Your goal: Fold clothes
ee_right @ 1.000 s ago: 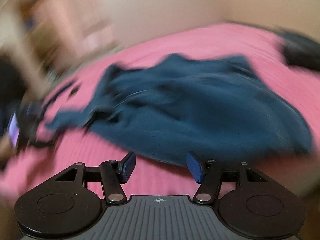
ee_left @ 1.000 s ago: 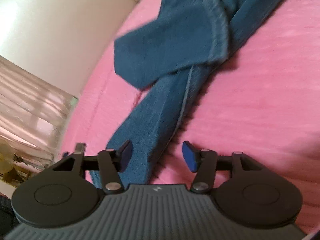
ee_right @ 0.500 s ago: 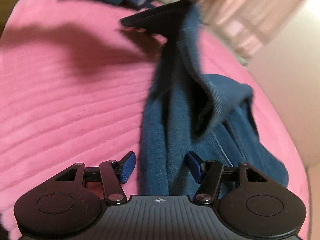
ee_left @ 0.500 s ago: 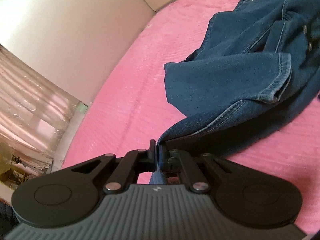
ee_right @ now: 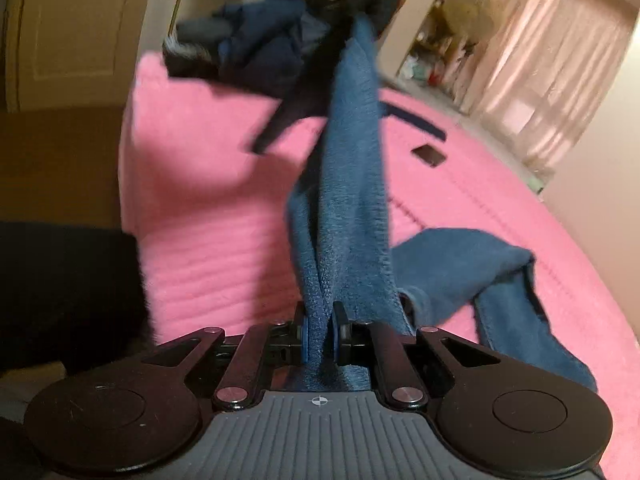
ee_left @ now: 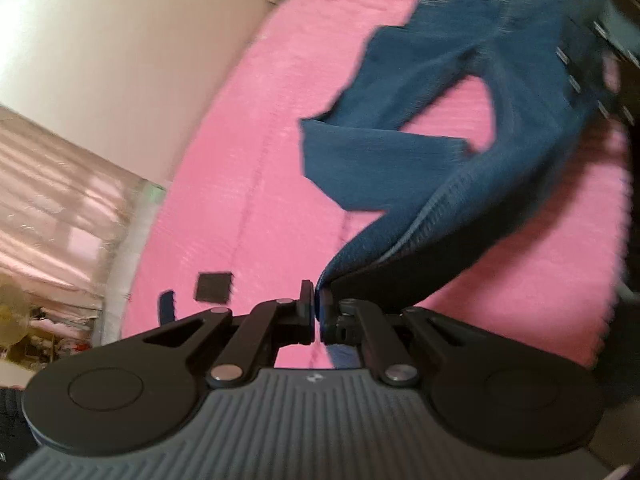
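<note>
A pair of blue denim jeans hangs stretched in the air above a pink bed. My left gripper is shut on one end of the jeans. My right gripper is shut on the other end of the jeans, which run taut away from it up to the left gripper at the top of the right wrist view. A loose part of the jeans droops onto the bed at the right of that view. The left wrist view shows the right gripper's body at its upper right edge.
The pink bedspread covers the bed. A small dark square lies on it near the edge, also shown in the right wrist view. A pile of dark clothes sits at the bed's far end. Curtains hang beyond.
The right gripper has closed on the jeans. Both grippers have lifted and pulled apart, so the jeans now hang stretched between them above the bed.
</note>
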Demonstrator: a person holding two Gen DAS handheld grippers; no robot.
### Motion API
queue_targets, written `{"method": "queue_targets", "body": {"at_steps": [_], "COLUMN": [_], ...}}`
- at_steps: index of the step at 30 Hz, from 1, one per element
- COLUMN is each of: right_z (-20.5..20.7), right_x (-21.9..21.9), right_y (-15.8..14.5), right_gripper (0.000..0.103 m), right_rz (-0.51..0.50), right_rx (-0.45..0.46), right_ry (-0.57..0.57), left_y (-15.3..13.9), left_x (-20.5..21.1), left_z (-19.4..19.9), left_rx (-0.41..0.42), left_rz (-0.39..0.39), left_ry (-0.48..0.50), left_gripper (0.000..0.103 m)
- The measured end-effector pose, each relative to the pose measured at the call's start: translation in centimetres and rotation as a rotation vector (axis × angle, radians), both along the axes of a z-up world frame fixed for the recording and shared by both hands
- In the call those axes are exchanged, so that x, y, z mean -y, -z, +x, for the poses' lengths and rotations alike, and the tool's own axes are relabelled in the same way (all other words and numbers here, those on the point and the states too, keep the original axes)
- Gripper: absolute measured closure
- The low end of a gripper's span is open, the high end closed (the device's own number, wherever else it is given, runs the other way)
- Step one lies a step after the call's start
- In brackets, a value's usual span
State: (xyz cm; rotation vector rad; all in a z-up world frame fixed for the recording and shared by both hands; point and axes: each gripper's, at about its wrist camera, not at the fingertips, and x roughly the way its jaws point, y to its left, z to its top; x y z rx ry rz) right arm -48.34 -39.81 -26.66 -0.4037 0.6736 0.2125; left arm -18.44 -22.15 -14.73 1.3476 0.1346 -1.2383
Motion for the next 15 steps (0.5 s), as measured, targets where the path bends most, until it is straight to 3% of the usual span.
{"method": "queue_targets", "body": {"at_steps": [3, 6, 8, 9, 10, 15], "right_z": [-0.3, 1.2, 2.4, 2.8, 3.2, 3.8], "right_x": [1.1, 0.6, -0.1, -0.3, -0.3, 1.1], "right_y": [-0.3, 1.4, 2.9, 3.6, 4.1, 5.4], "right_gripper": [0.094, 0.093, 0.063, 0.029, 0.021, 0.021], "right_rz": [0.063, 0.012, -0.031, -0.077, -0.103, -0.069], "right_rx": [-0.016, -0.05, -0.078, -0.073, -0.072, -0.095], "right_ry": [0.032, 0.058, 0.074, 0.087, 0.096, 0.121], "left_y": [1.3, 7.0, 10.2, 11.5, 12.2, 12.1], "left_x": [1.0, 4.3, 5.7, 6.2, 6.3, 2.8], "left_z": [0.4, 3.2, 6.2, 7.8, 9.1, 12.6], "left_rx": [0.018, 0.074, 0.057, 0.031, 0.006, -0.007], "left_rz": [0.087, 0.199, 0.217, 0.213, 0.189, 0.039], "left_ry": [0.017, -0.019, -0.069, -0.113, -0.15, -0.295], "left_gripper": [0.09, 0.064, 0.064, 0.064, 0.064, 0.066]}}
